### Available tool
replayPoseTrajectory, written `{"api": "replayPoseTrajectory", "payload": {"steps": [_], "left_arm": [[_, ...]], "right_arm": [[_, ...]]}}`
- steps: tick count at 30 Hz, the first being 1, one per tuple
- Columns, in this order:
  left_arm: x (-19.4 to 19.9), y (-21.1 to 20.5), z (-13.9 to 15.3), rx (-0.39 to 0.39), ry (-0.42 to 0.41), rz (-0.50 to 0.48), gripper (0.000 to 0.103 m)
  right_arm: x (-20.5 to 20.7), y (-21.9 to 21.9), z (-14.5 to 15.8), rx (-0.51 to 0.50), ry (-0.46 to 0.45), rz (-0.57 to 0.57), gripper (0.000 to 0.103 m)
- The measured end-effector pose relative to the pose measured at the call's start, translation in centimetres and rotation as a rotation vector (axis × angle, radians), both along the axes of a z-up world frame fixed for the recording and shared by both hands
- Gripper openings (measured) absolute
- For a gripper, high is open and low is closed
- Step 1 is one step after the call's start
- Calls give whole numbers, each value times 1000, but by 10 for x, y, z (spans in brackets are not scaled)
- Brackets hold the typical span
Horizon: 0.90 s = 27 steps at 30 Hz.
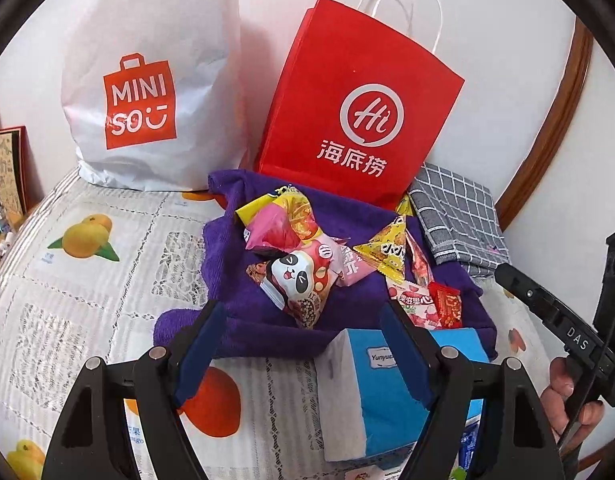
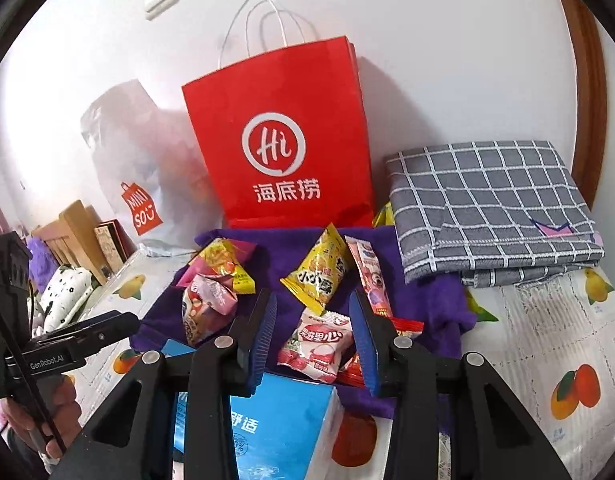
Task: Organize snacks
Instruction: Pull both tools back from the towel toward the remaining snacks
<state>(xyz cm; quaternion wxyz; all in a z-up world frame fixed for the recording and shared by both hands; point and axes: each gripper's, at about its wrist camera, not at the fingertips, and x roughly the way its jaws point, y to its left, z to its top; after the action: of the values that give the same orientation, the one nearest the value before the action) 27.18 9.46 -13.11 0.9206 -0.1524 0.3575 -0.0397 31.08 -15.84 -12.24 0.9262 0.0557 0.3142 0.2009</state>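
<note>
While both grippers' fingers stand apart holding nothing, I'd pinch the pink lychee packet, seemingly light, crinkly and slippery, by its crimped edge.

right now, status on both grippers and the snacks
Left gripper open, empty. Right gripper open around pink lychee snack packet, not pinched. Snack pile loose on purple towel. Blue tissue pack close underneath.

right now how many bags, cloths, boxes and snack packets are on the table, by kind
bags: 2, red paper bag and white plastic bag
cloths: 2, purple towel and grey checked cloth
boxes: 1, blue tissue box
snack packets: about 7 on the towel, some overlapping
total: about 12
</note>
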Motion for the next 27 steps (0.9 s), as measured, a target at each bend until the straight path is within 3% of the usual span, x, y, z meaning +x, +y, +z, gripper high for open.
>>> {"api": "replayPoseTrajectory", "payload": {"steps": [5, 10, 13, 22, 27], "left_arm": [[1, 1, -2, -25, 19, -5, 78], [-2, 1, 1, -17, -1, -6, 78], [-5, 2, 5, -26, -29, -9, 78], [-5, 8, 9, -61, -18, -2, 76], [-7, 4, 11, -31, -36, -13, 76]], "right_arm": [[-4, 8, 0, -29, -24, 19, 40], [-7, 12, 1, -41, -40, 19, 61], [-10, 12, 2, -51, -57, 13, 64], [-15, 12, 6, -53, -80, 10, 64], [-23, 12, 7, -27, -128, 19, 65]]}}
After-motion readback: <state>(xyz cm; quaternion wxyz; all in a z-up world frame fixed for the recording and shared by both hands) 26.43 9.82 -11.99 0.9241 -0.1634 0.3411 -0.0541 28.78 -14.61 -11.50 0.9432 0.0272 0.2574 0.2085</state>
